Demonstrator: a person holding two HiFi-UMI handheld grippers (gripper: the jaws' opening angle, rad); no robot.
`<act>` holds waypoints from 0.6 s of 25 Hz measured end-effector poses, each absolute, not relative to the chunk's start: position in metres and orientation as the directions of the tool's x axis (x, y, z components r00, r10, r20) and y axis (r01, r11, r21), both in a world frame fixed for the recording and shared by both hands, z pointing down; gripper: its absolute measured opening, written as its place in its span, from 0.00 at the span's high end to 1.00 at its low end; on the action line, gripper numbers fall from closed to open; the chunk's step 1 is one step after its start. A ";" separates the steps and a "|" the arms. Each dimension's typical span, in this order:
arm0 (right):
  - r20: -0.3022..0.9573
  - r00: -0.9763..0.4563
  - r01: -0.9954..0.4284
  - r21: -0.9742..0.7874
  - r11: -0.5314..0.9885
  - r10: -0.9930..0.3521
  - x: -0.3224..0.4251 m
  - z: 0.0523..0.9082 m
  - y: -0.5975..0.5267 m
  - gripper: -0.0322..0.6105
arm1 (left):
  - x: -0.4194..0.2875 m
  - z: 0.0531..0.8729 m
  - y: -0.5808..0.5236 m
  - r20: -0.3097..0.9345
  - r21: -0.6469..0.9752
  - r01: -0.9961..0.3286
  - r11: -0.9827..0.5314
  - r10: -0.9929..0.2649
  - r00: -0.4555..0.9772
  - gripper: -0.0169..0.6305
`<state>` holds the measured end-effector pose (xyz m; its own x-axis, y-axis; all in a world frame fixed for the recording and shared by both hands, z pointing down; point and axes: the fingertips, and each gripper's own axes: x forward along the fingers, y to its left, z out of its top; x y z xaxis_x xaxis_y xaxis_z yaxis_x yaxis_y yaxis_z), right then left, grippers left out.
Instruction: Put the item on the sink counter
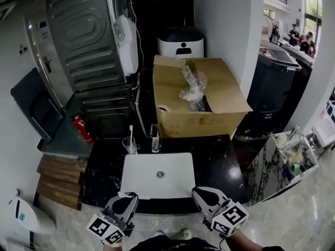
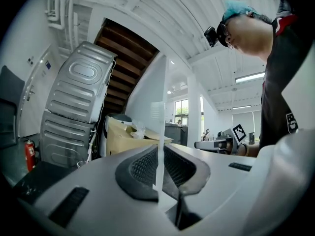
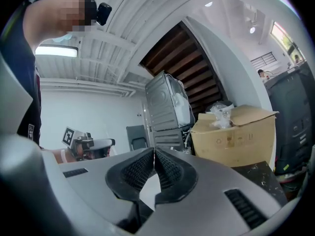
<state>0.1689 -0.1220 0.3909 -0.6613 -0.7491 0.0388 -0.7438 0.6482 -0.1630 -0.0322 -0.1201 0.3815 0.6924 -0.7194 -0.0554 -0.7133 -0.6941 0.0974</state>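
Note:
The black sink counter (image 1: 217, 166) holds a white basin (image 1: 158, 175) and lies just ahead of both grippers. My left gripper (image 1: 130, 197) hovers over the counter's near left edge. In the left gripper view, my left gripper (image 2: 160, 150) is shut on a thin clear plastic piece (image 2: 159, 112) that stands upright between the pads. My right gripper (image 1: 199, 193) is over the near right edge, apart from the basin. In the right gripper view, my right gripper (image 3: 154, 152) is shut with its pads touching and nothing between them.
A cup with a toothbrush (image 1: 129, 144) and a clear holder (image 1: 155, 138) stand at the counter's back edge. Behind them is an open cardboard box (image 1: 201, 111) with plastic wrap. A grey washing machine (image 1: 89, 41) and a fire extinguisher (image 1: 82, 128) are at the left.

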 end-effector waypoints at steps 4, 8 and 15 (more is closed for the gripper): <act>0.046 -0.672 -0.736 -0.155 0.659 -0.739 0.152 0.389 -0.149 0.89 | -0.047 0.380 -0.145 -0.059 0.097 -0.721 -0.686 -0.727 0.684 0.91; 0.043 -0.670 -0.739 -0.144 0.659 -0.742 0.130 0.383 -0.173 0.89 | -0.065 0.379 -0.176 -0.069 0.070 -0.722 -0.688 -0.726 0.684 0.91; 0.040 -0.658 -0.751 -0.108 0.651 -0.752 0.092 0.386 -0.217 0.89 | -0.090 0.400 -0.238 -0.066 0.047 -0.734 -0.677 -0.735 0.674 0.91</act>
